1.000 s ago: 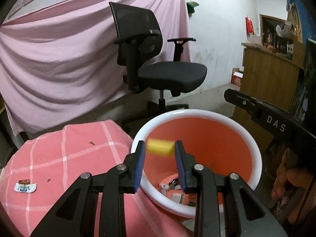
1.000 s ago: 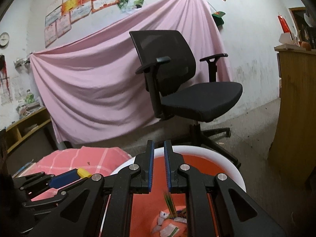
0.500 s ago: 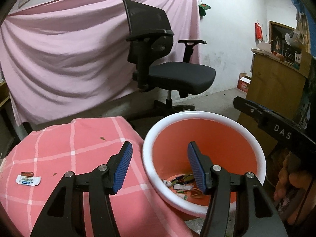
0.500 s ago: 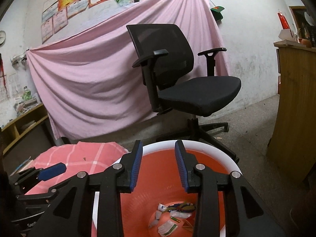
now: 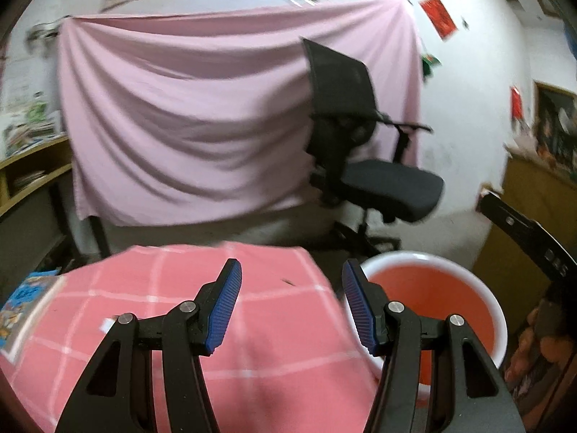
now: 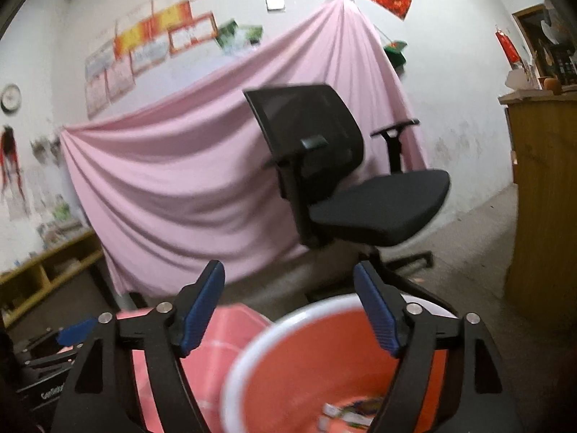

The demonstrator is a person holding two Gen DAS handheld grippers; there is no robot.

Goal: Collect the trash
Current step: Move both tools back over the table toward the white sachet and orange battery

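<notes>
An orange bin with a white rim [image 5: 465, 270] stands to the right of a table under a pink checked cloth [image 5: 274, 324]. My left gripper [image 5: 290, 285] is open and empty above the cloth, left of the bin. A small white scrap [image 5: 107, 323] lies on the cloth behind its left finger. My right gripper [image 6: 290, 288] is open and empty above the bin [image 6: 252, 346], where several wrappers [image 6: 346, 413] lie at the bottom. The left gripper's blue pad [image 6: 74, 328] shows at lower left in the right wrist view.
A black office chair [image 5: 360, 166] stands behind the bin before a hanging pink sheet [image 5: 187, 133]. A wooden cabinet [image 6: 541, 195] is at the right. Low shelves [image 5: 25, 176] line the left wall. A blue printed packet [image 5: 21, 299] lies at the table's left edge.
The left gripper let a yellow piece fall into the bin, opened and swung left over the cloth. The right gripper opened from shut and tilted up above the bin.
</notes>
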